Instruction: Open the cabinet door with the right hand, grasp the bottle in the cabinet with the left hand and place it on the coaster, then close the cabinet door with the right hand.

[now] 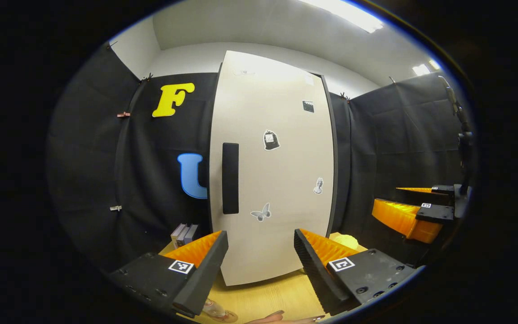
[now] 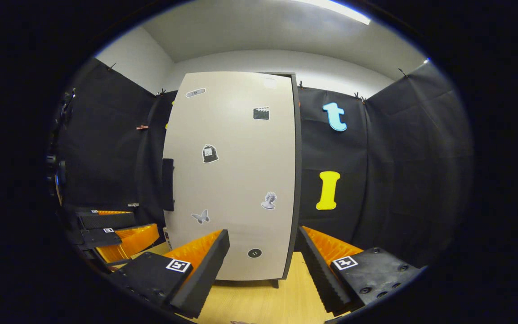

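Cabinet door (image 1: 277, 180) stands flat and closed before you, its dark bar handle (image 1: 230, 178) at the left edge. Stickers dot its smooth panel. Books (image 1: 184, 235) sit left on the wood table (image 1: 259, 299). Both your left gripper (image 1: 259, 270) and right gripper (image 2: 261, 270) gape, holding nothing.

Spread tongs (image 1: 261, 265) before shut cabinet door (image 1: 281, 180)

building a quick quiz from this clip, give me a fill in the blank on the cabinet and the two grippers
1. The cabinet door is ____.
2. The dark handle sits near the door's ____ edge.
3. Both the left gripper and the right gripper have their jaws ____.
4. The cabinet stands on a ____ table.

Missing words: closed; left; open; wooden
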Action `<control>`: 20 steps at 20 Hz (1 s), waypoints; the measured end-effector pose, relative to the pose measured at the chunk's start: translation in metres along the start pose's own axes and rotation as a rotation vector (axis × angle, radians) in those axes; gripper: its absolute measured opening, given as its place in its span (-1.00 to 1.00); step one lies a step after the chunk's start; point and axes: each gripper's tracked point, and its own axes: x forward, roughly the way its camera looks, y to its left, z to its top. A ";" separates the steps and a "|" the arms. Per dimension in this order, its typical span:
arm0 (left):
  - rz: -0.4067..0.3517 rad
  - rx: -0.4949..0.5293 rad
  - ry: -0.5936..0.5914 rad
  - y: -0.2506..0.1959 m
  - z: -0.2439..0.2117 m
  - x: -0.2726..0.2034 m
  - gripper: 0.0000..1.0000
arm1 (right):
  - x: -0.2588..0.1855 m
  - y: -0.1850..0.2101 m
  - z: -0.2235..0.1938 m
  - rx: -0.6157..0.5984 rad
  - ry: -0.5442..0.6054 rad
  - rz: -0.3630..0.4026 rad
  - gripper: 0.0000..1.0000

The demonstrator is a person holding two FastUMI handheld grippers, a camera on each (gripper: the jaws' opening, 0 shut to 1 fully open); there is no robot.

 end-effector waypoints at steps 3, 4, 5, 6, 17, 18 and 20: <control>0.006 0.005 0.000 0.001 0.000 -0.001 0.87 | -0.001 0.005 0.000 -0.014 -0.003 0.012 0.95; 0.007 0.001 0.003 0.002 -0.002 -0.001 0.87 | -0.002 0.009 0.000 -0.009 -0.004 0.028 0.96; 0.009 -0.003 0.007 0.003 -0.002 -0.001 0.87 | -0.002 0.013 0.000 -0.004 -0.003 0.046 0.95; 0.010 -0.007 0.011 0.004 -0.003 -0.001 0.86 | -0.003 0.014 0.000 -0.002 -0.003 0.056 0.95; 0.015 -0.004 0.021 0.004 -0.005 -0.002 0.87 | 0.000 0.014 0.006 -0.068 -0.041 0.055 0.91; 0.015 -0.005 0.021 0.004 -0.005 -0.002 0.87 | 0.002 0.015 0.005 -0.071 -0.037 0.056 0.91; 0.014 -0.004 0.018 0.003 -0.004 -0.002 0.87 | 0.002 0.017 0.004 -0.069 -0.028 0.058 0.91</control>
